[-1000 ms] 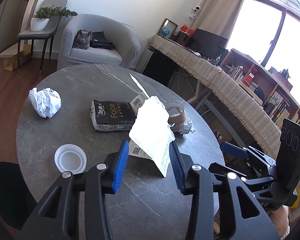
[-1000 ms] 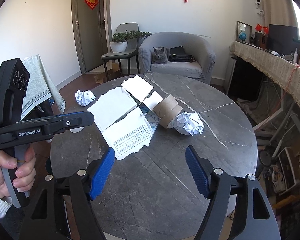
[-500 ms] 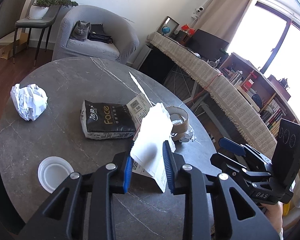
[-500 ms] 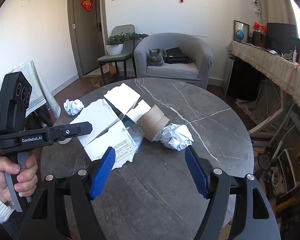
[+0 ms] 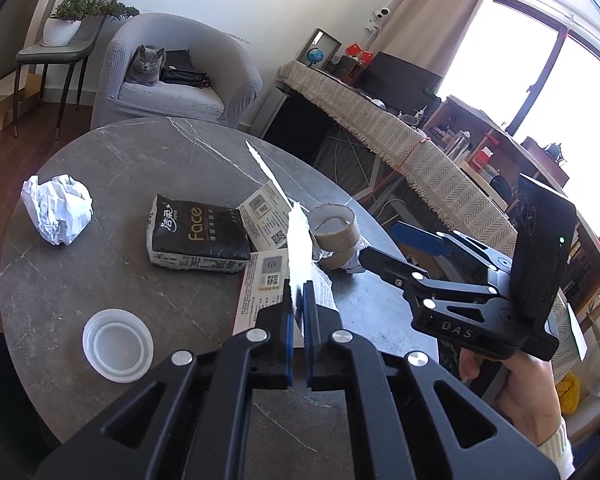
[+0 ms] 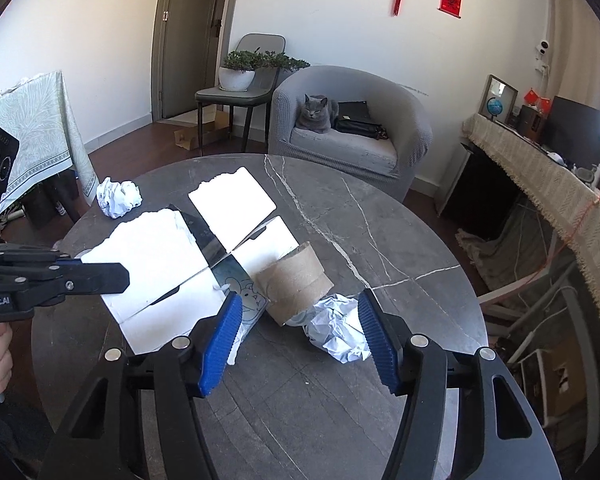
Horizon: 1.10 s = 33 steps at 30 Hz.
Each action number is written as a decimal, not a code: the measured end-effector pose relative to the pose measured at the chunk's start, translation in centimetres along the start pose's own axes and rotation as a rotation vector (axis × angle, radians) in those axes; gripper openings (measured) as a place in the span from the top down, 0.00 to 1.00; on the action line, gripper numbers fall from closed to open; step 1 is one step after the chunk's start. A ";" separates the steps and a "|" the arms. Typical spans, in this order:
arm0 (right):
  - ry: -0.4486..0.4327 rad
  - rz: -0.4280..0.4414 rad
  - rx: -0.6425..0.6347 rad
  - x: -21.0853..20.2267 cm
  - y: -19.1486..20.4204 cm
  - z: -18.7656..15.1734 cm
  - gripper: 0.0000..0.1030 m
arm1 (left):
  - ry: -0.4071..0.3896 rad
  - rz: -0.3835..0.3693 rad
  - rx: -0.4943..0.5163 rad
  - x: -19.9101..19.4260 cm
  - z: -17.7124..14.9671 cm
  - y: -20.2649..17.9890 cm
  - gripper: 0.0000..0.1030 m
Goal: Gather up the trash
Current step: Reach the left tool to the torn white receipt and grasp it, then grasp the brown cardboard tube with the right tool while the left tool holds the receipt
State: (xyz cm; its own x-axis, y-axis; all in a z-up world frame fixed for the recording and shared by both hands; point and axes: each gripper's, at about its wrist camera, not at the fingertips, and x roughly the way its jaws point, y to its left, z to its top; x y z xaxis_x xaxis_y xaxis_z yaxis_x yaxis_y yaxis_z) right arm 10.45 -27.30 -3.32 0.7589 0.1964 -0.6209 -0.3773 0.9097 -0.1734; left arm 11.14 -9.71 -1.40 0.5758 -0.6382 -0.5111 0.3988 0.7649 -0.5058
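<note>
Grey marble tabletop (image 5: 100, 280) carries all the trash, and the flattened white box (image 6: 172, 268) at its middle serves as the landmark. The left gripper (image 5: 298, 312) has its jaws pinched on a torn flap of that box, which stands up on edge between the blue pads. The right gripper (image 6: 300, 340) hovers with its jaws wide, just right of the box, facing a cardboard tube (image 6: 294, 284) and a crumpled paper ball (image 6: 338, 334). The tube lies touching the box's right edge, and the ball sits against the tube on the side away from the box. A black tissue pack (image 5: 196, 238) lies just left of the box. Farther left rests a second paper wad (image 5: 58, 208). A clear plastic lid (image 5: 117, 345) sits left of the box, nearer the left gripper.
</note>
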 end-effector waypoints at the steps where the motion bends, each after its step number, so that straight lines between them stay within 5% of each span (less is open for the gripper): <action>1: 0.002 0.002 -0.004 0.3 0.1 0.1 0.44 | 0.000 -0.005 0.001 -0.2 0.0 0.0 0.96; 28: 0.046 0.133 -0.016 5.6 -1.9 2.3 0.46 | 0.068 -0.097 -0.013 -0.2 0.0 0.7 0.97; 33: 0.053 0.127 -0.025 5.9 -1.3 2.6 0.57 | 0.070 -0.092 -0.011 -0.5 -0.1 1.0 0.97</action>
State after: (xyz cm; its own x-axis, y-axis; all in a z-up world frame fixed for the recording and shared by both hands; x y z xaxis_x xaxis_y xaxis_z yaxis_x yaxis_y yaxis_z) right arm 16.80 -26.39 -4.70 0.6755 0.2895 -0.6781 -0.4820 0.8693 -0.1090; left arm 11.18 -8.68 -1.70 0.4854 -0.7108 -0.5091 0.4397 0.7018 -0.5606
